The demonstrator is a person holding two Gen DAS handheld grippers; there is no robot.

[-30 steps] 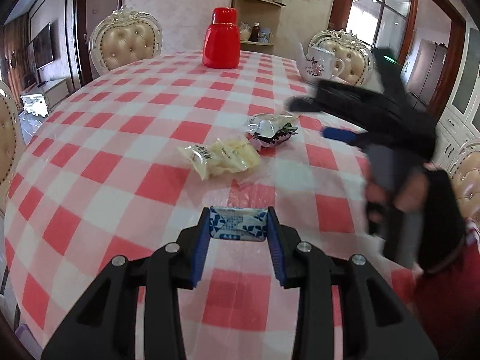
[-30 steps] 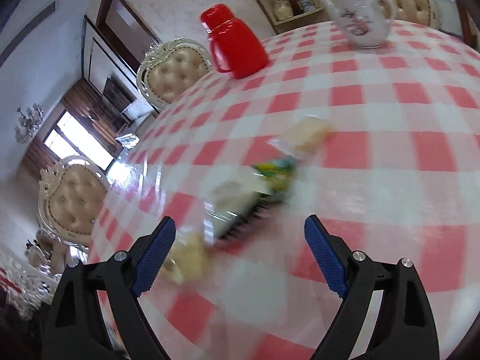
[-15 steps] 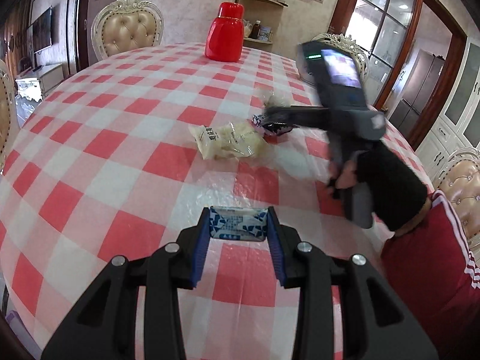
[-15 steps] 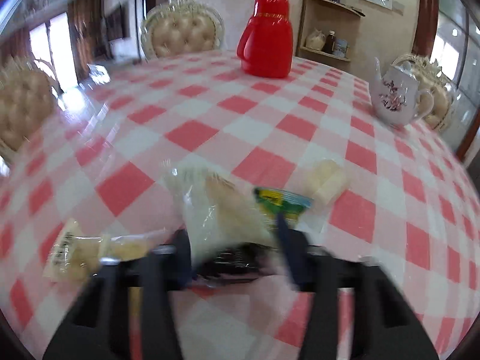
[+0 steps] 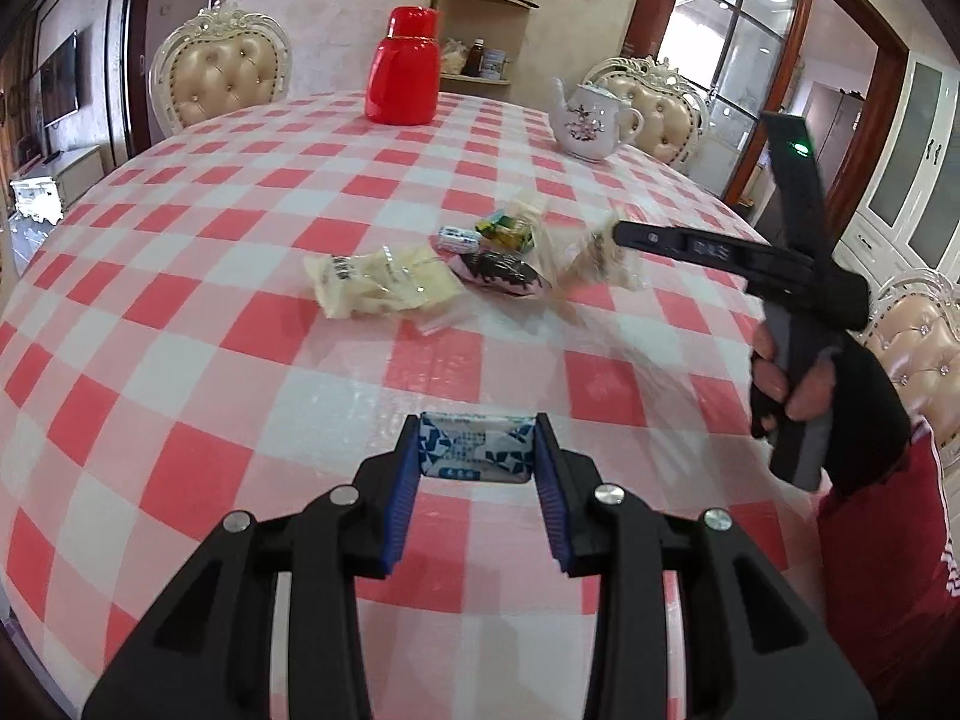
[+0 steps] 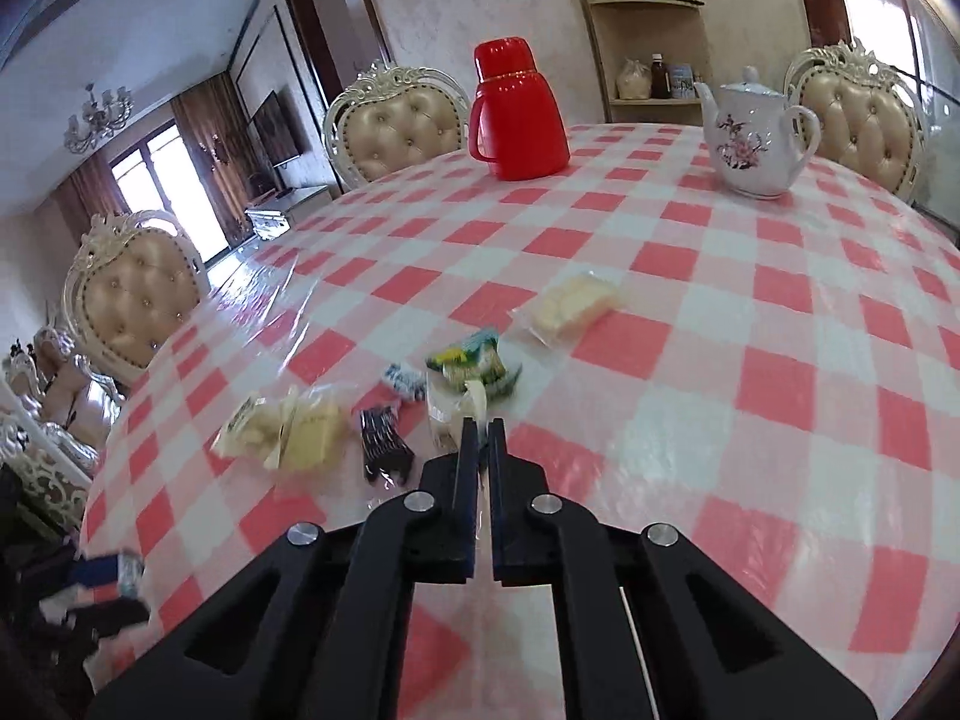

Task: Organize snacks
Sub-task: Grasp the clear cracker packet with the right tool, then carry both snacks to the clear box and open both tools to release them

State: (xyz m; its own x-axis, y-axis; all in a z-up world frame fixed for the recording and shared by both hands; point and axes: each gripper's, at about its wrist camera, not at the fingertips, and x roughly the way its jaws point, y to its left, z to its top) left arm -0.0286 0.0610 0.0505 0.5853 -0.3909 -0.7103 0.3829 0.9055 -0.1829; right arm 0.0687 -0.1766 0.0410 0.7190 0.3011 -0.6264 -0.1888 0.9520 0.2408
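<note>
Right gripper (image 6: pixel 479 429) has snapped closed, pinching a clear packet (image 5: pixel 591 252) just right of the snack pile (image 5: pixel 480 261). Left gripper (image 5: pixel 476 456) clamps a blue-white candy (image 5: pixel 476 447), nearer the person.

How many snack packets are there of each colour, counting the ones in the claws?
Pale yellow packets: 3
Blue-and-white packets: 2
Green packet: 1
Black packet: 1
Total: 7

Bright daylight, glare (fisheye-warped edges), slight blur
</note>
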